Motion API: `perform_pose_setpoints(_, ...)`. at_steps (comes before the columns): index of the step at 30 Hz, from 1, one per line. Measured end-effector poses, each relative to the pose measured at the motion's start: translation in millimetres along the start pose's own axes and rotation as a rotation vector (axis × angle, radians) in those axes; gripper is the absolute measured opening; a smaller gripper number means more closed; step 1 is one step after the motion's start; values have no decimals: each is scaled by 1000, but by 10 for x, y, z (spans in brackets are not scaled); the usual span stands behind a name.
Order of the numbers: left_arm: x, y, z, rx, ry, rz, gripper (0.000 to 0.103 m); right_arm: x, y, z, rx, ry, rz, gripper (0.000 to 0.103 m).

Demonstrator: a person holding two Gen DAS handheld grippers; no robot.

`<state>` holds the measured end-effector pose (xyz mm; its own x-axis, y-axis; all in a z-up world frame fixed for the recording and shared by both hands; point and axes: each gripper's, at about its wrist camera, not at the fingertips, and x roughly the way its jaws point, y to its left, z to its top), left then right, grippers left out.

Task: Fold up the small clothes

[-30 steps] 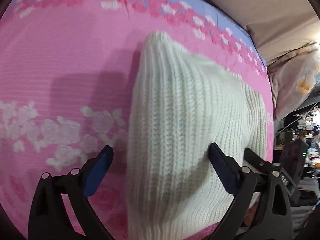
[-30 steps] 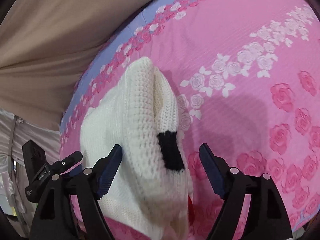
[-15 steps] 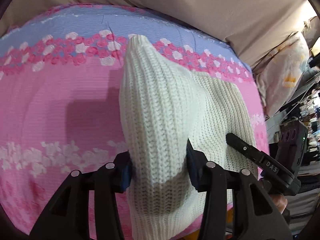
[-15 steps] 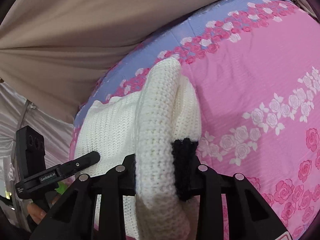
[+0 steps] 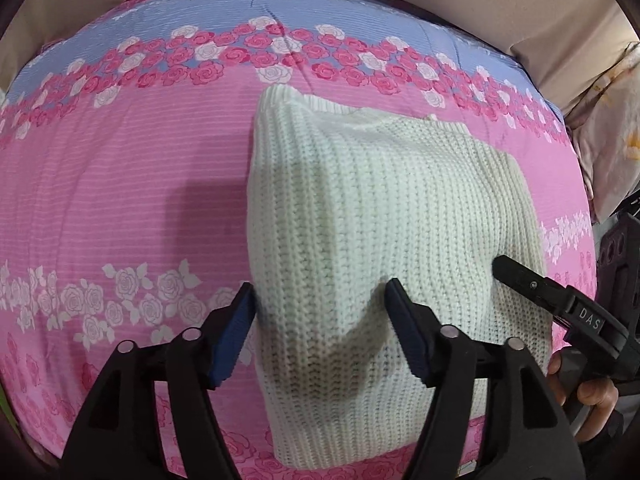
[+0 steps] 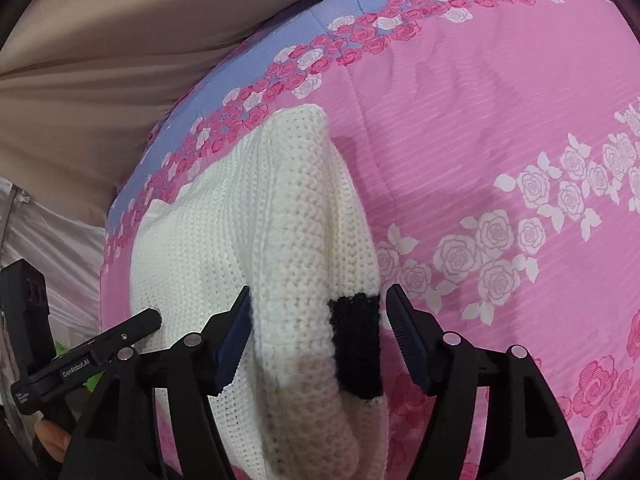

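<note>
Sweater [image 5: 384,232], cream-white chunky knit, lies on the pink rose-print bedspread [image 5: 120,200], its far corner just short of the blue band with red roses [image 5: 280,12] along the bedspread's far edge. Knit is partly folded, bunched into a raised ridge toward each camera.

Left gripper [image 5: 320,328]: jaws have just been opening, now apart with a hump of the sweater's near edge sitting between them. Left blue pad [image 5: 234,336] is at the sweater's left edge, right pad pokes into the knit; no squeeze visible, fabric looks released.

Right gripper [image 6: 316,332]: jaws have just been opening too, now apart. Between them a rolled sleeve of the sweater with a black cuff band [image 6: 356,348]. Small gap shows between the band and the right pad; left pad is just beside the roll, contact unclear. No clamp.

In the left wrist view the right gripper's black finger rests on the sweater's right part, and a person's hand [image 5: 588,392] holds that tool at the sweater's right. In the right wrist view the left gripper's black finger tip meets the sweater's left edge.

Beige fabric [image 6: 120,40] rises beyond the blue band, on the far side of the sweater. Floral pillow [image 5: 608,132] sits off the sweater's far right.
</note>
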<state>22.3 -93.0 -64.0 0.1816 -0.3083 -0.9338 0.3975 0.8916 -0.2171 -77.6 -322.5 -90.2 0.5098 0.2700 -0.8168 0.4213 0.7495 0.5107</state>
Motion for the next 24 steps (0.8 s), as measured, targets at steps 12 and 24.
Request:
perform_pose_setpoints(12,32,86,46,-140,80,-277,45,187,-11,-17,132,75,203,39)
perform_pose_setpoints(24,-2388,-913,238,217,-288,-584,45,-2219,635,-5,-71,-344,286,35)
